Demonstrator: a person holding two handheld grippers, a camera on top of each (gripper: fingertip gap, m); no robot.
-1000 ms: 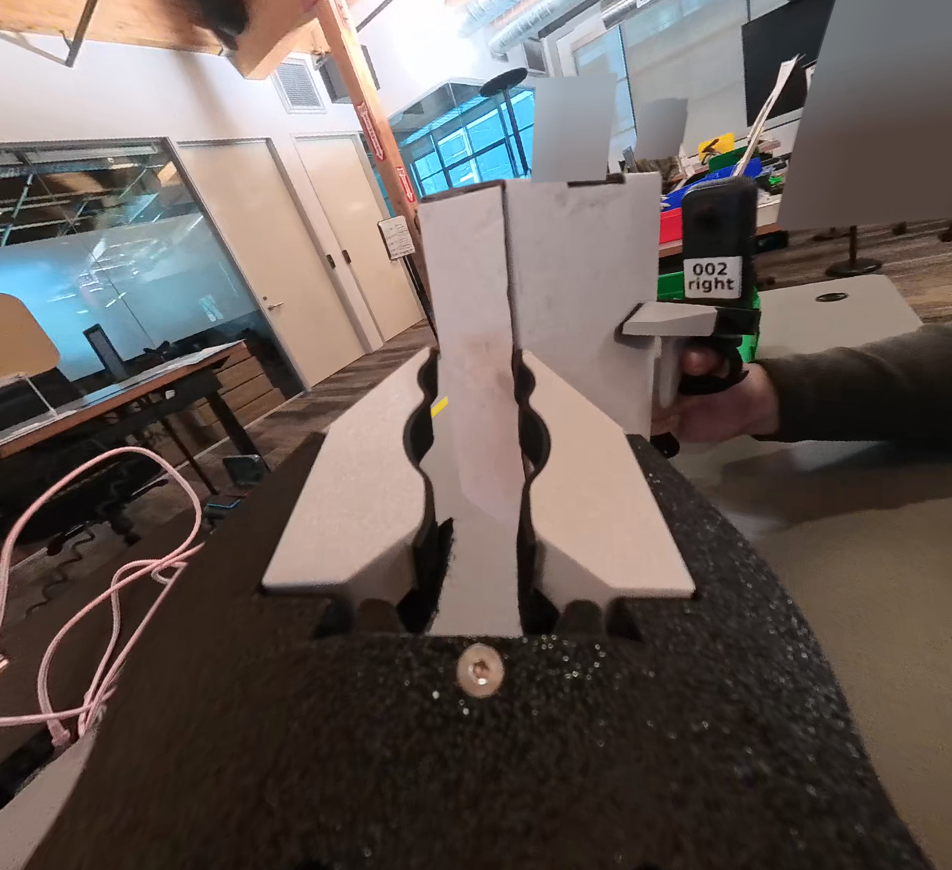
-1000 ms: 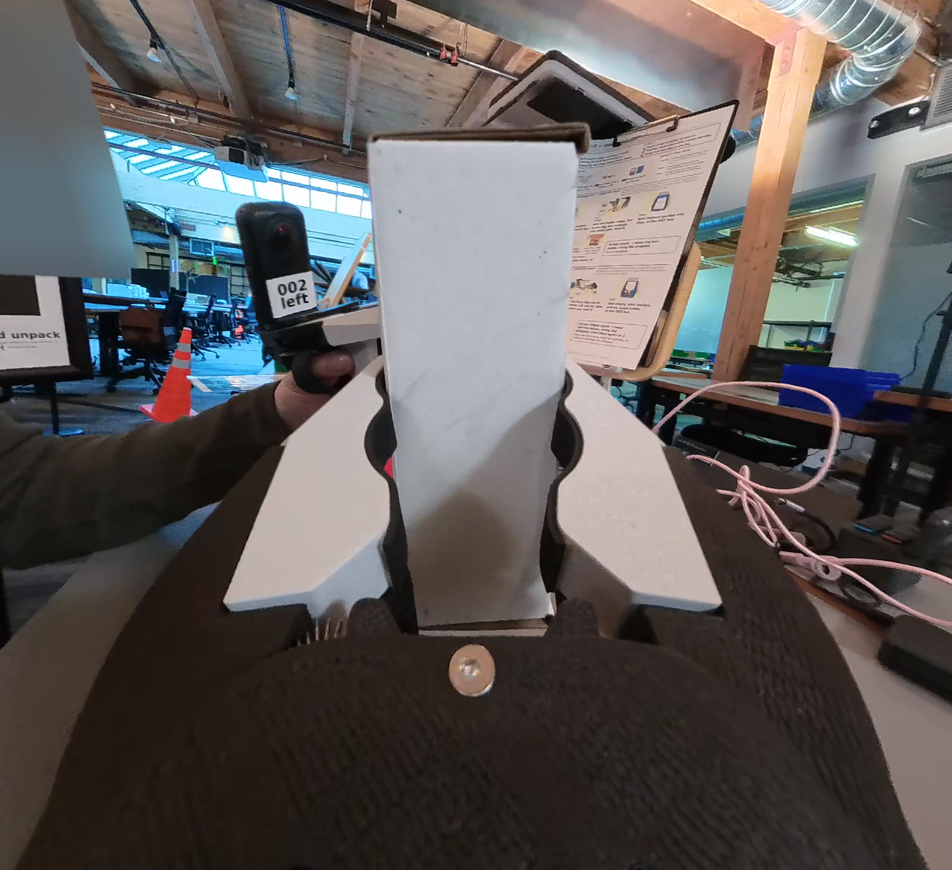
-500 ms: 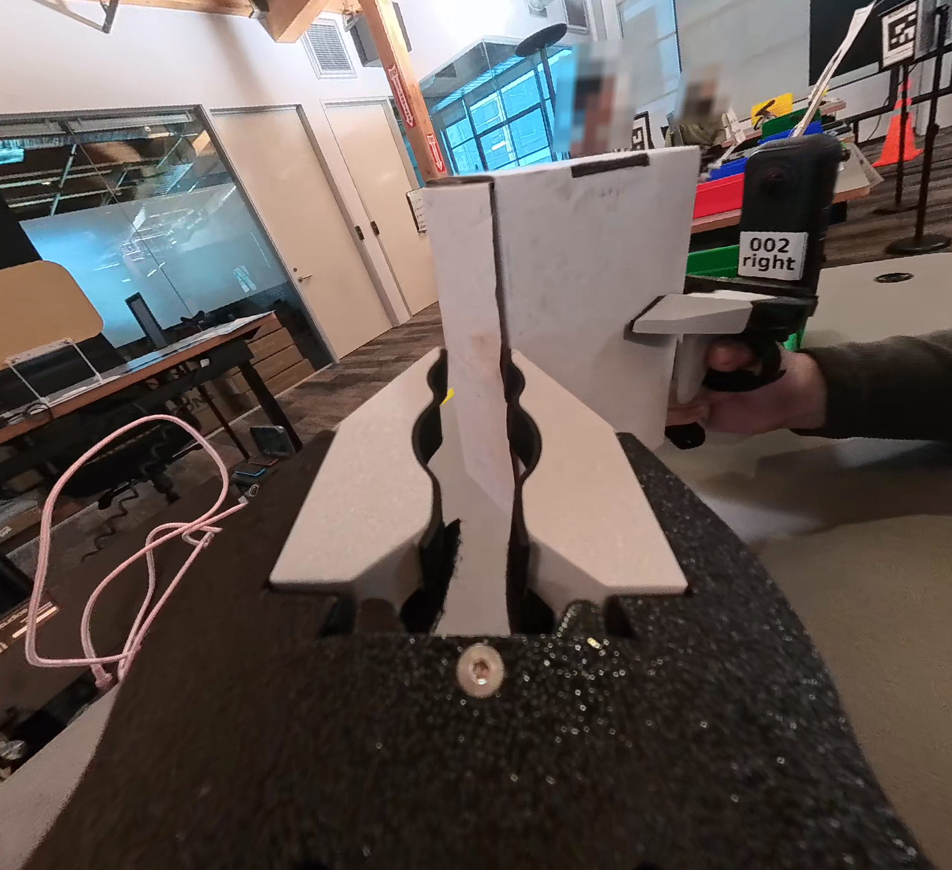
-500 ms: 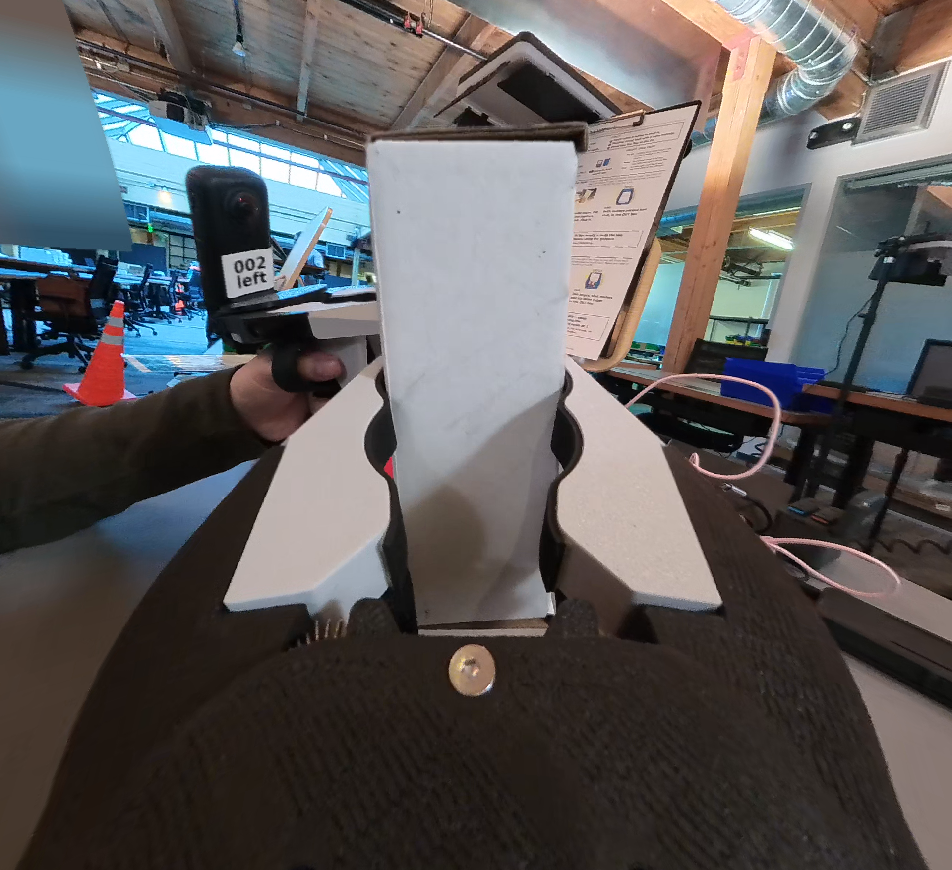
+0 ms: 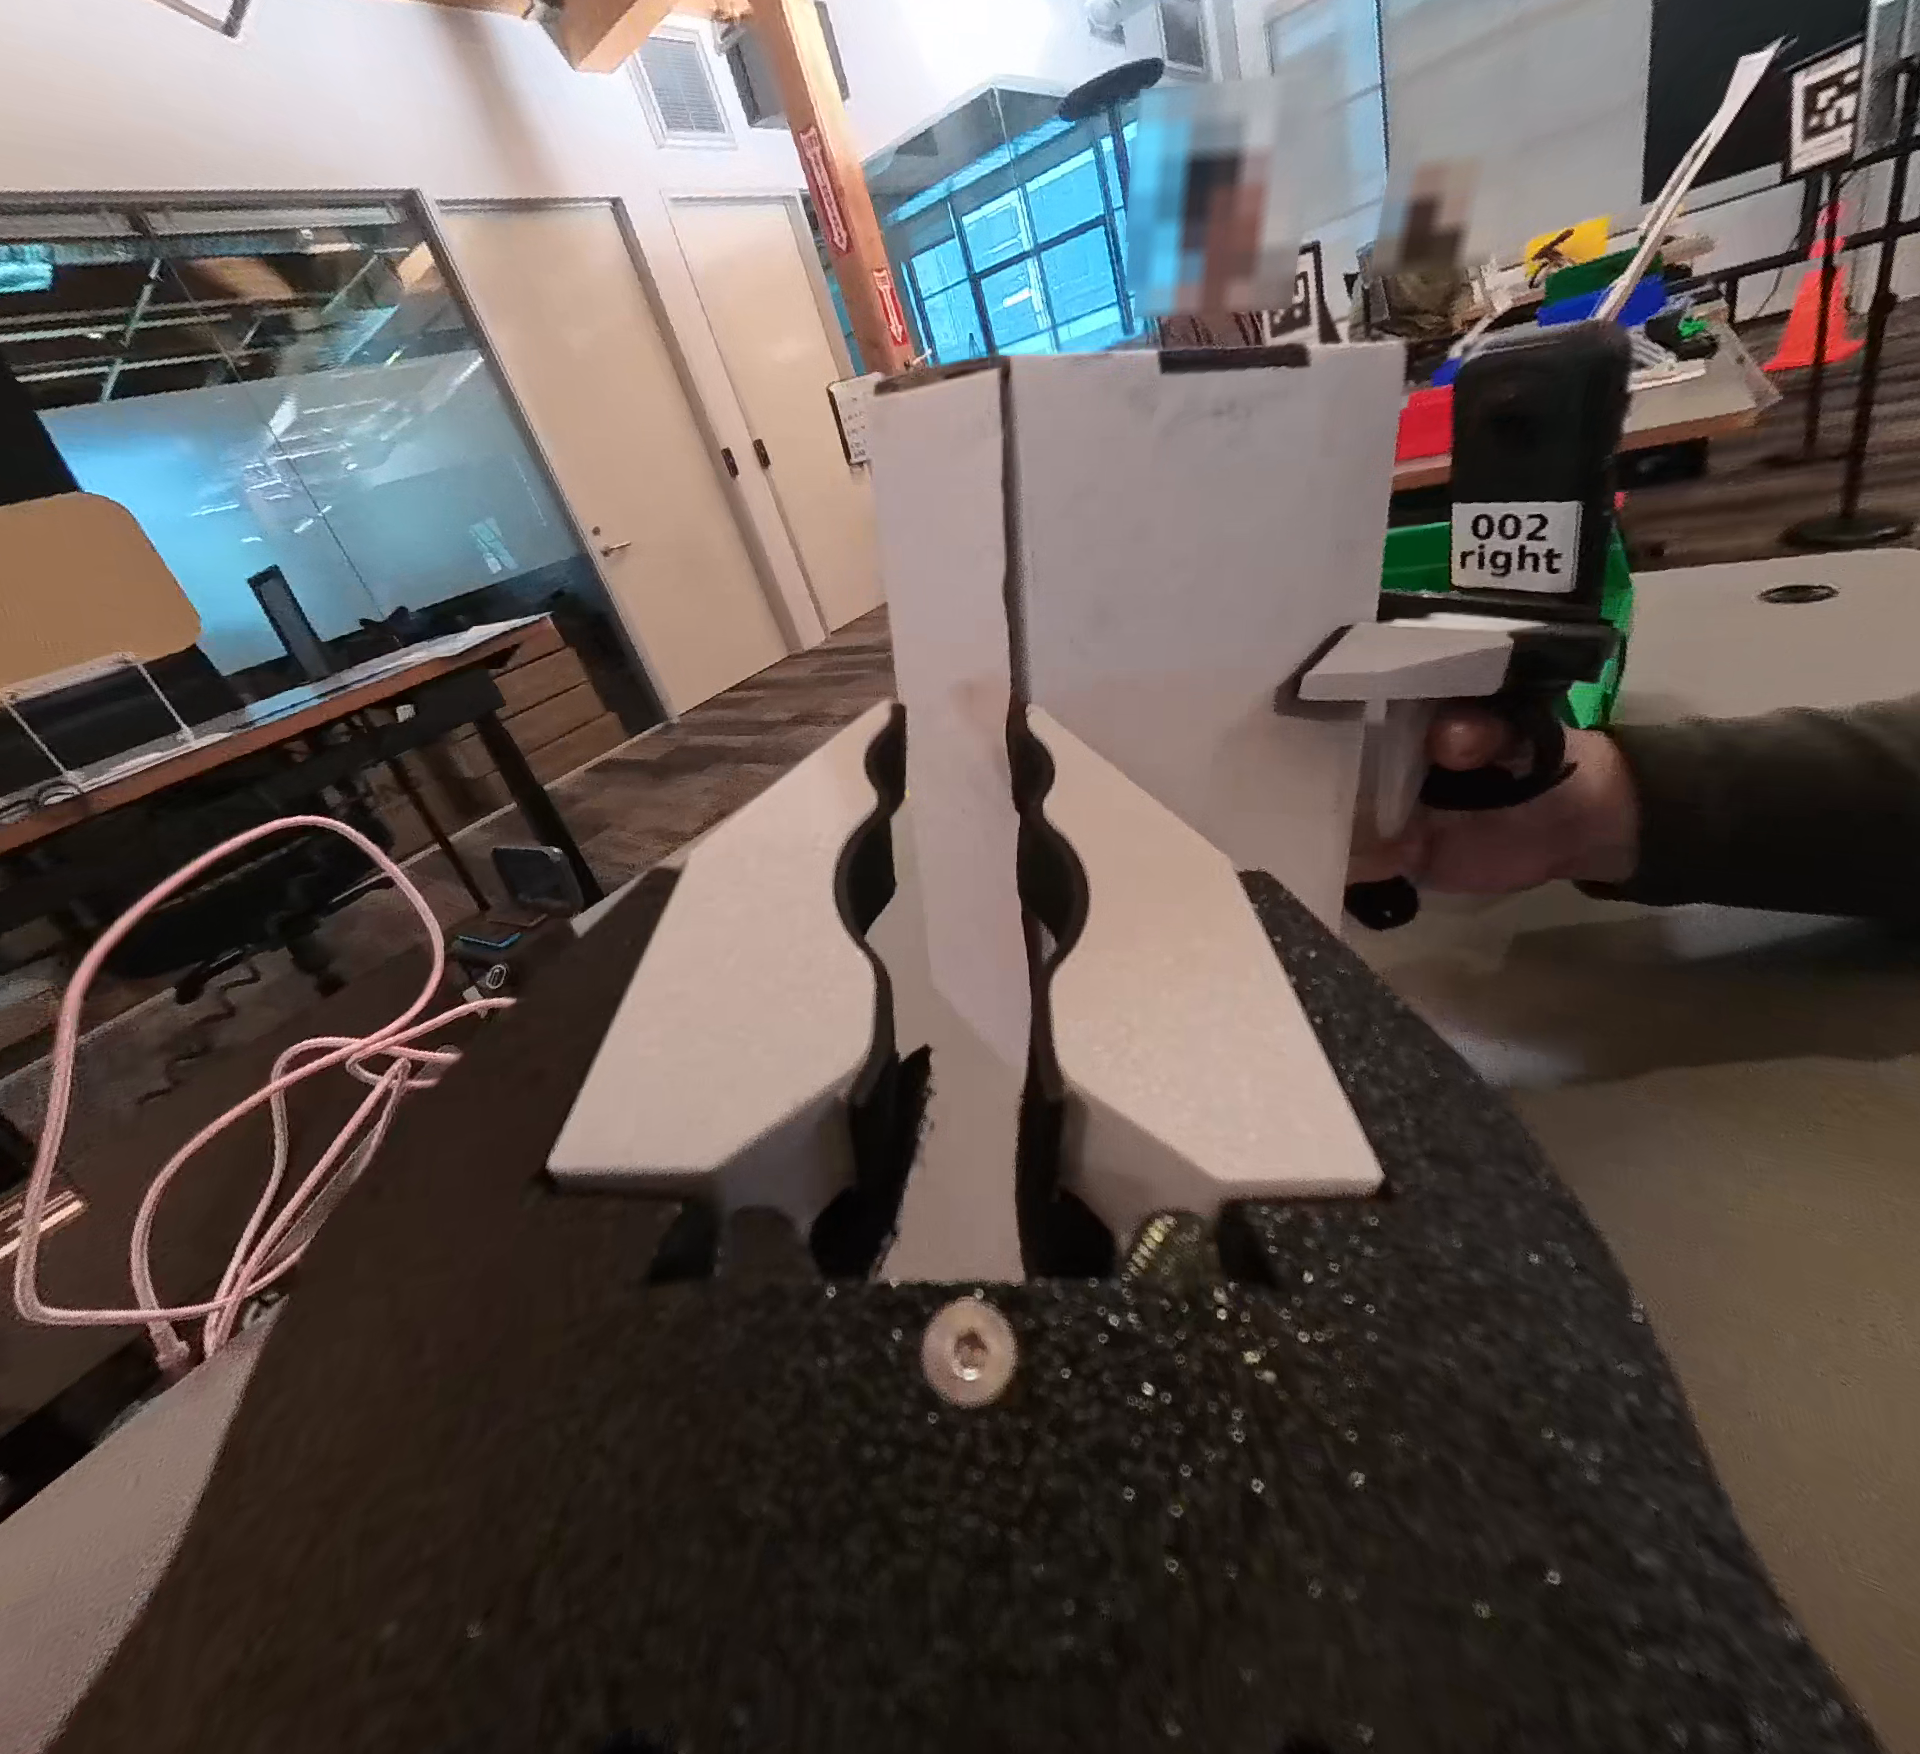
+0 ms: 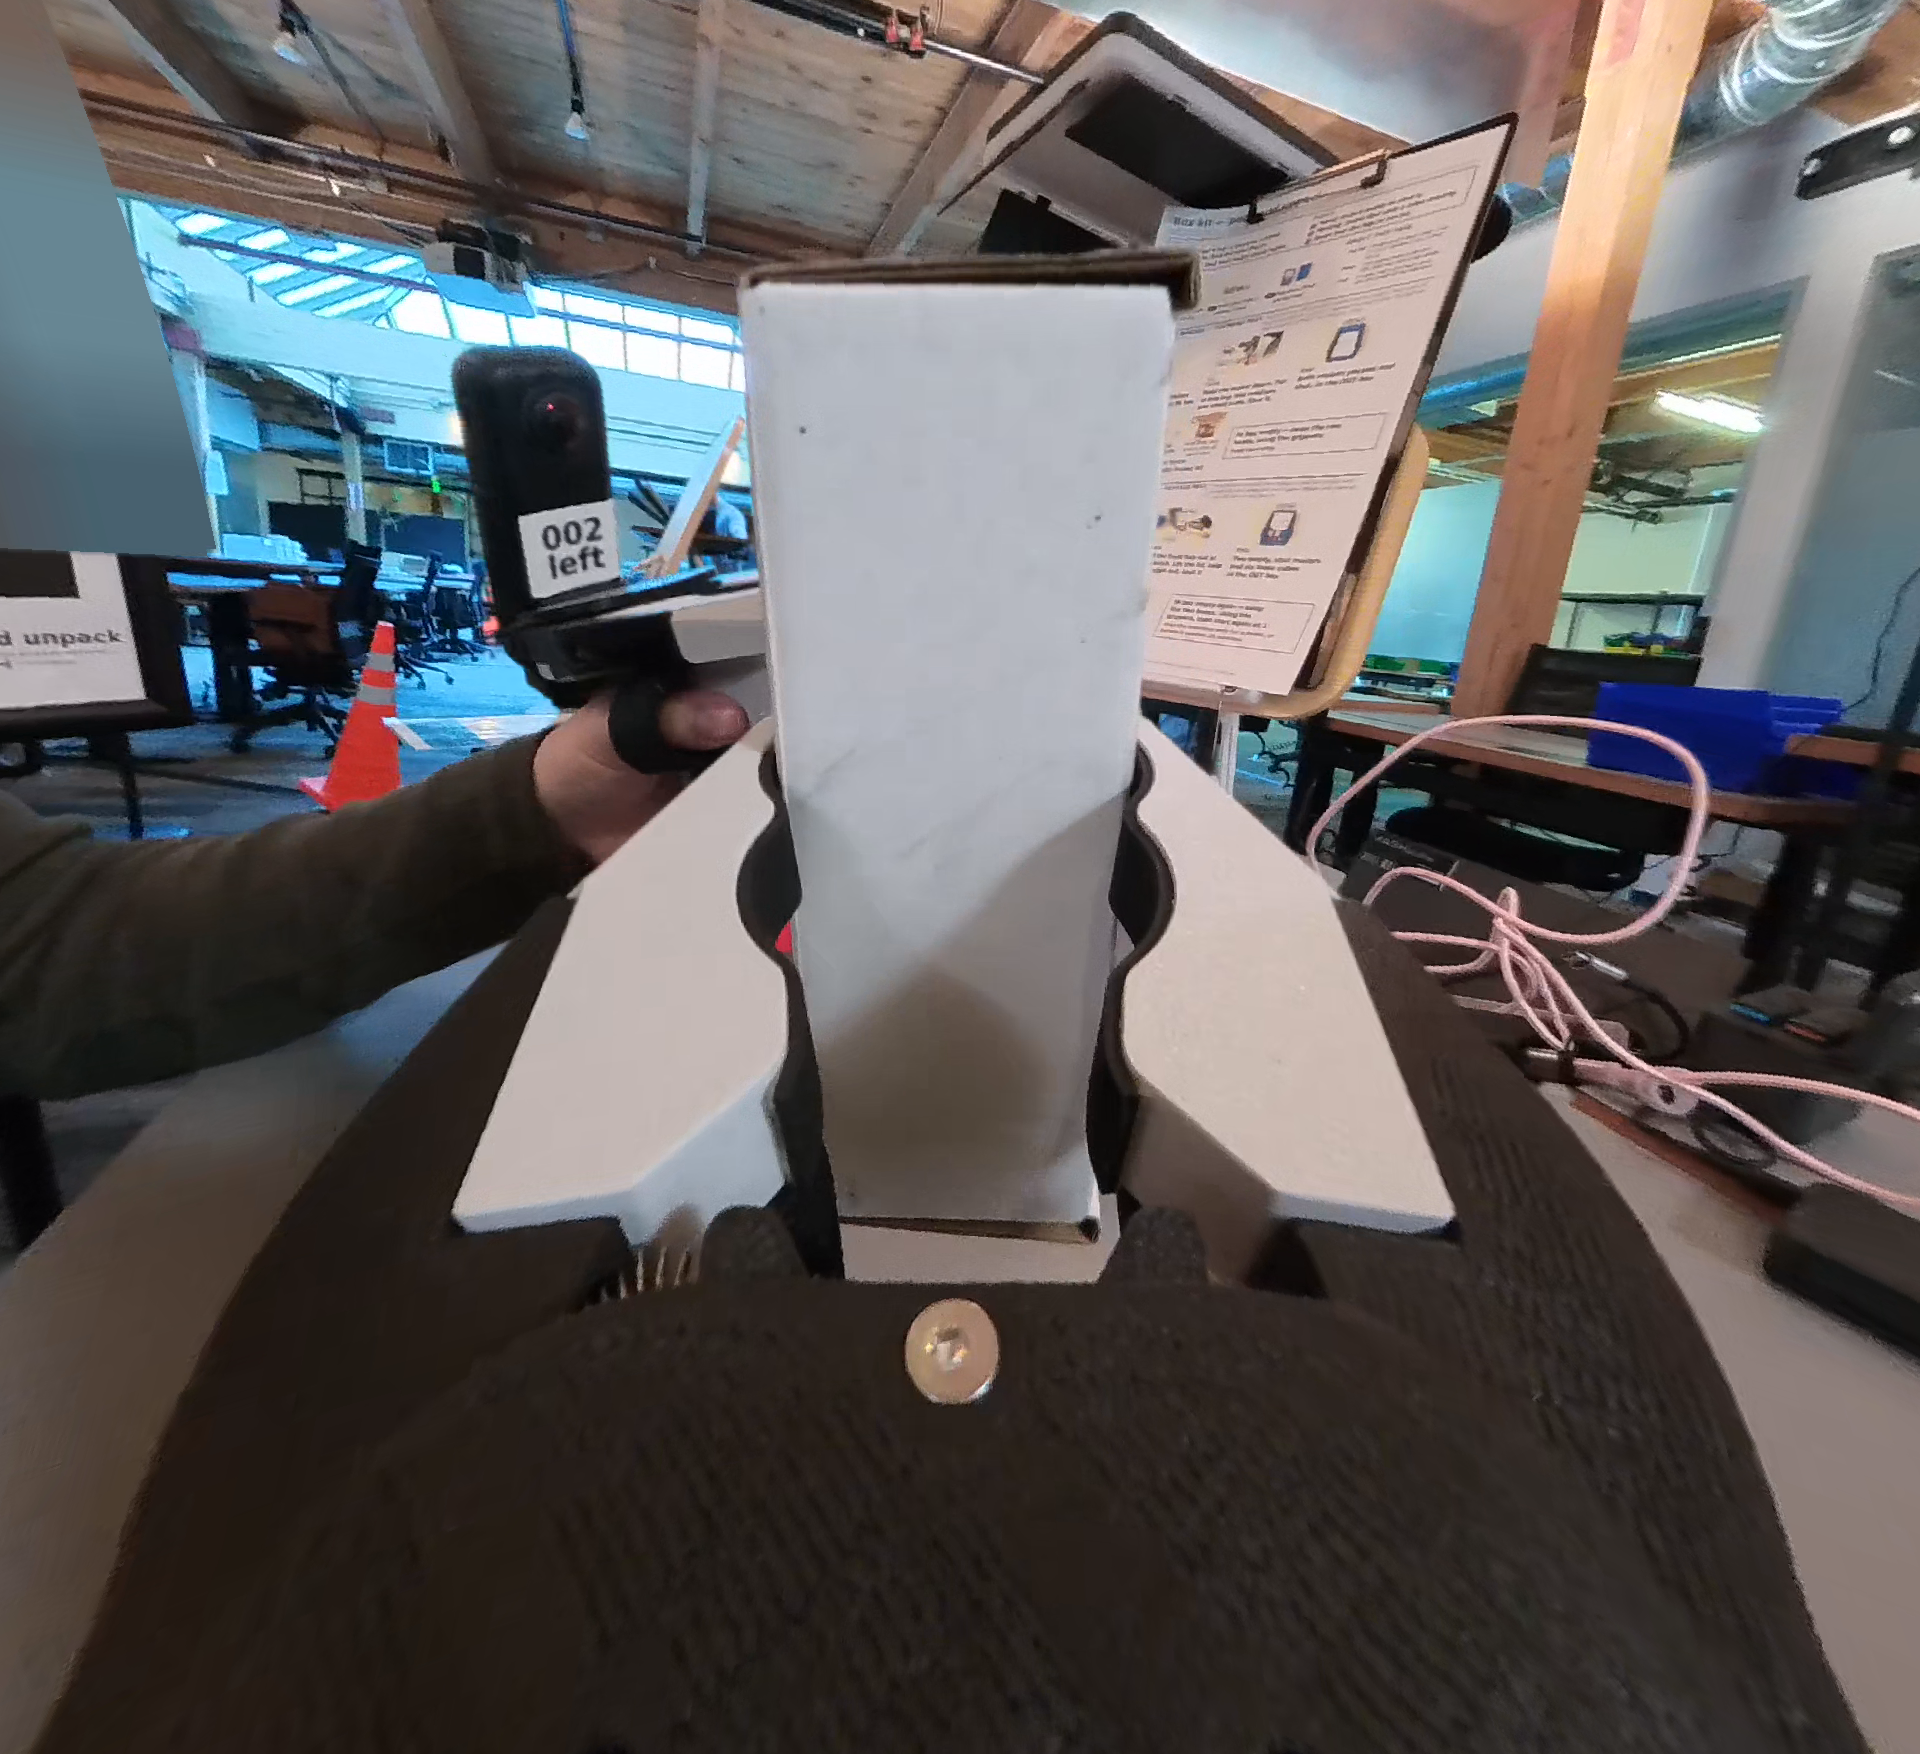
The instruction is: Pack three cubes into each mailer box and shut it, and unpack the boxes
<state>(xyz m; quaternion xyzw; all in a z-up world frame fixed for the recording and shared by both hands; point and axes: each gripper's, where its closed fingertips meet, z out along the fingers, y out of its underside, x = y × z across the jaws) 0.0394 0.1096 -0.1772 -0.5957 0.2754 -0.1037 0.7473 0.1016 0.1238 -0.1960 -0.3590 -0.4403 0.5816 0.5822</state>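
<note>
A white cardboard mailer box (image 5: 1174,582) is held up off the table between both grippers. My left gripper (image 5: 961,738) is shut on one narrow end of the box. My right gripper (image 6: 951,759) is shut on the opposite end, a white panel (image 6: 956,613) standing upright between its fingers. Each gripper shows in the other's view: the right one (image 5: 1340,696) at the box's far edge with a hand on it, the left one (image 6: 717,634) behind the box. The box looks closed. No cubes are in view.
A grey table (image 5: 1714,1185) lies below and to the right. A pink cable (image 5: 260,1029) hangs at the left edge. A clipboard with an instruction sheet (image 6: 1330,416) stands behind the box. Black devices (image 6: 1849,1257) lie on the table's right side. An orange cone (image 6: 364,728) stands farther off.
Both grippers keep their hold on the box. The box and both grippers have swung together, so the room behind them has shifted in both views.
</note>
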